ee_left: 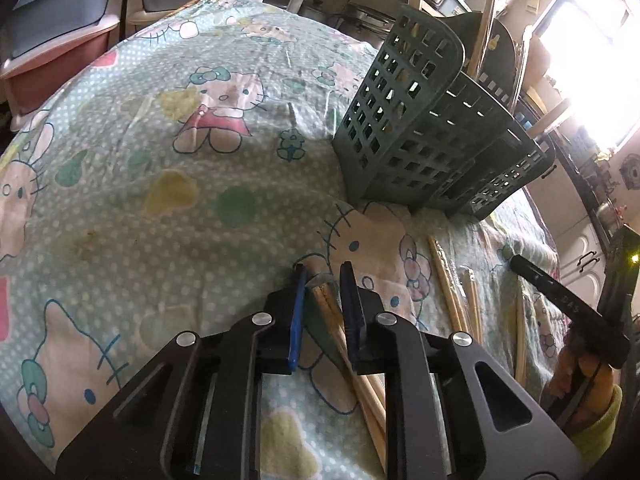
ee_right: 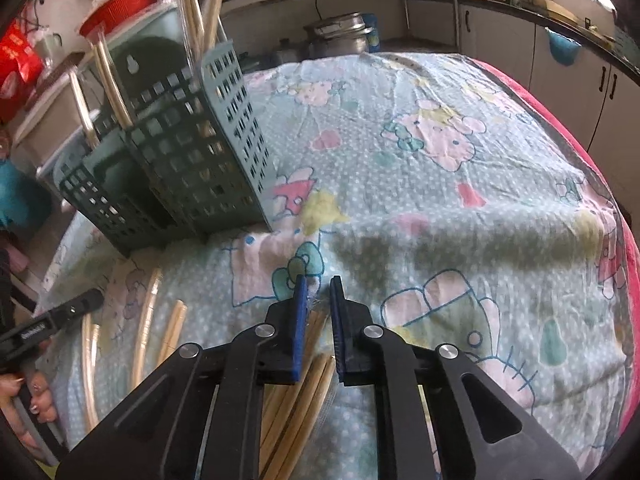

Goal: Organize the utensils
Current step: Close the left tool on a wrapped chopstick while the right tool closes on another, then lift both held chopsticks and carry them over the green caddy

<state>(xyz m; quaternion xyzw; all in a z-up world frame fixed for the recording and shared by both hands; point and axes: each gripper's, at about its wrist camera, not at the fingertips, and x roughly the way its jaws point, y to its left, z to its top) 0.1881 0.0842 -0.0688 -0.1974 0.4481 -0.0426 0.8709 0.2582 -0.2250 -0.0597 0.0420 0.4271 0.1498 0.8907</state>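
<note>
At the bottom centre of the left wrist view, the left gripper (ee_left: 323, 276) has its blue pads drawn in on a wrapped pair of chopsticks (ee_left: 340, 340) lying on the cartoon-print cloth (ee_left: 160, 184); the sticks run between the pads and down under the jaw frame, so this reads as a grasp, though whether the pads press fully is hard to tell. Low in the right wrist view, the right gripper (ee_right: 318, 280) is likewise closed narrow on another chopstick bundle (ee_right: 304, 380), its clear wrapper crinkled at the pad tips. More loose chopsticks (ee_left: 452, 292) lie on the cloth at lower right of the left view, the same ones showing at lower left of the right view. The green perforated utensil holder (ee_left: 404, 120) stands upper right of centre in the left view and upper left in the right view, with several wrapped pairs already upright in it. As I judge it, the step in hand is the pick-up: both bundles are gripped but not yet raised. The next move calls for lifting each clear of the cloth, tipping it toward upright, and lowering it into an open compartment without knocking the holder or the sticks already inside.
</note>
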